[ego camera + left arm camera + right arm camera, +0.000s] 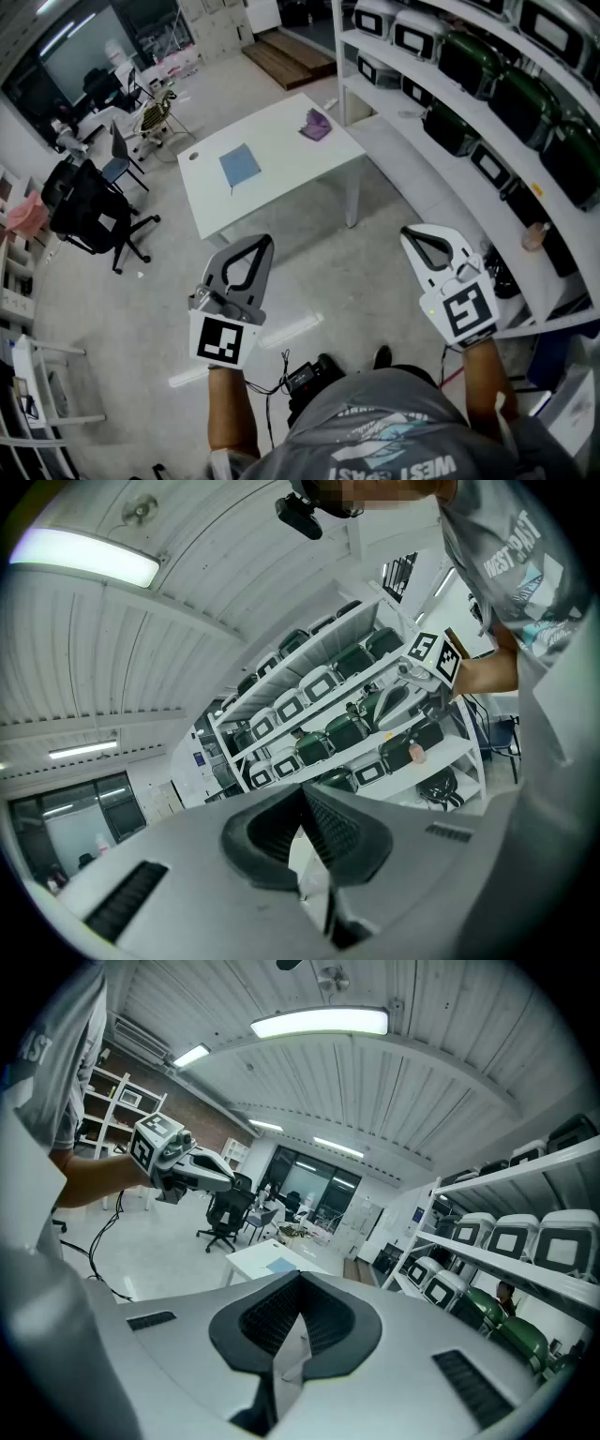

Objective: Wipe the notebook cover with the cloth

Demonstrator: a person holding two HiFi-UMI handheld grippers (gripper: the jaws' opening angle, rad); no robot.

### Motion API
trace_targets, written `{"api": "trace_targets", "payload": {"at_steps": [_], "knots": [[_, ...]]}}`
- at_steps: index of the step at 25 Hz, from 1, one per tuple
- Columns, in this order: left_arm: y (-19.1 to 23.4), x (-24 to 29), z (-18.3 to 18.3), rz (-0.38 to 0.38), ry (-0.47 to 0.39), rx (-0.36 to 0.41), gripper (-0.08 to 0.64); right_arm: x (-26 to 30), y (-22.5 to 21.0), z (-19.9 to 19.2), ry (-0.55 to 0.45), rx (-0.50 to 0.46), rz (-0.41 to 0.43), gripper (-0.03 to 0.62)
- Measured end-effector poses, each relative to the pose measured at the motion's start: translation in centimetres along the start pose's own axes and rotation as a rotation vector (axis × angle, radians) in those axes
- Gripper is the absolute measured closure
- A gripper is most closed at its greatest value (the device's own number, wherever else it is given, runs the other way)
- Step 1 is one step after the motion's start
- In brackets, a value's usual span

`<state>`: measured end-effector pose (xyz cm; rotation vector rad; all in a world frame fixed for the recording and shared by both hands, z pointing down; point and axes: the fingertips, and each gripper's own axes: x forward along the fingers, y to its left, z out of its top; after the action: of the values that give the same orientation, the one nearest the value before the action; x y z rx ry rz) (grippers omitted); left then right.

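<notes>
A blue notebook point(240, 165) lies flat near the middle of a white table point(281, 192), well ahead of me. A crumpled purple cloth point(316, 125) sits near the table's far right corner, apart from the notebook. My left gripper point(265, 240) and right gripper point(409, 232) are held side by side over the floor, short of the table, both shut and holding nothing. In the right gripper view the shut jaws point(300, 1277) point toward the table point(246, 1258), where the notebook point(280, 1264) shows. The left gripper point(302, 791) faces the shelves.
A tall white shelving unit point(441, 178) loaded with green and white cases runs along the right, close to the table. Black office chairs point(89, 211) stand at the left. Cables and a small black device point(305, 375) lie on the floor by my feet.
</notes>
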<state>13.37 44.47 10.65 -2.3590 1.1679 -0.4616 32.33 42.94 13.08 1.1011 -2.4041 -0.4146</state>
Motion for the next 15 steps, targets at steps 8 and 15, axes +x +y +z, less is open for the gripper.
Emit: {"api": "trace_targets", "payload": {"at_steps": [8,15], "knots": [[0.3,0.0,-0.8,-0.002,-0.003,-0.014,0.557,0.6,0.4,-0.2,0.004,0.012,0.001,0.563],[0.9,-0.6,-1.6,-0.013,-0.002,-0.020,0.557,1.1,0.9,0.5,0.000,0.016,-0.013,0.563]]}}
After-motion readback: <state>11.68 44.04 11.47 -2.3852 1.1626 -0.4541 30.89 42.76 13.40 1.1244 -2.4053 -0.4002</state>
